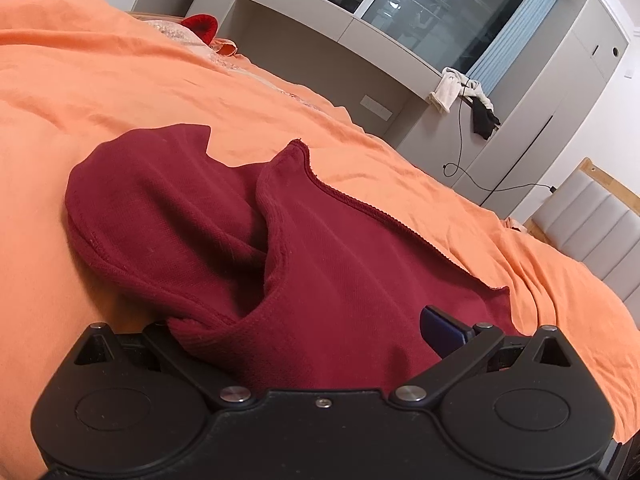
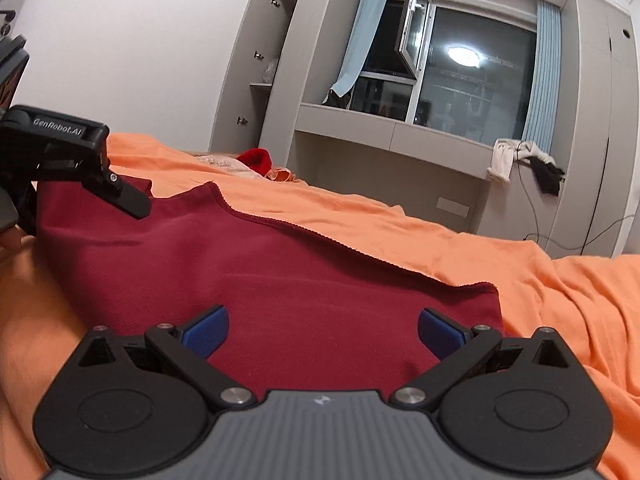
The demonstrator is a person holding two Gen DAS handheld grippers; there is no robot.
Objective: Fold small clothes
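Note:
A dark red knit garment (image 1: 320,264) lies on the orange bedsheet (image 1: 120,100), its left part bunched into a fold. My left gripper (image 1: 304,332) stands wide open with the cloth lying between its jaws; one blue pad (image 1: 442,330) shows, the other is hidden under fabric. In the right wrist view the garment (image 2: 280,272) lies flatter, and my right gripper (image 2: 322,332) is open just above its near edge, both blue pads (image 2: 206,330) showing. The left gripper (image 2: 80,160) appears at the garment's left end.
The orange sheet (image 2: 520,272) covers the whole bed. A bright red item (image 1: 200,24) and a pale cloth lie at the far end. A grey window ledge (image 2: 400,136) with draped clothes and a cable stands beyond. A padded headboard (image 1: 592,216) is at right.

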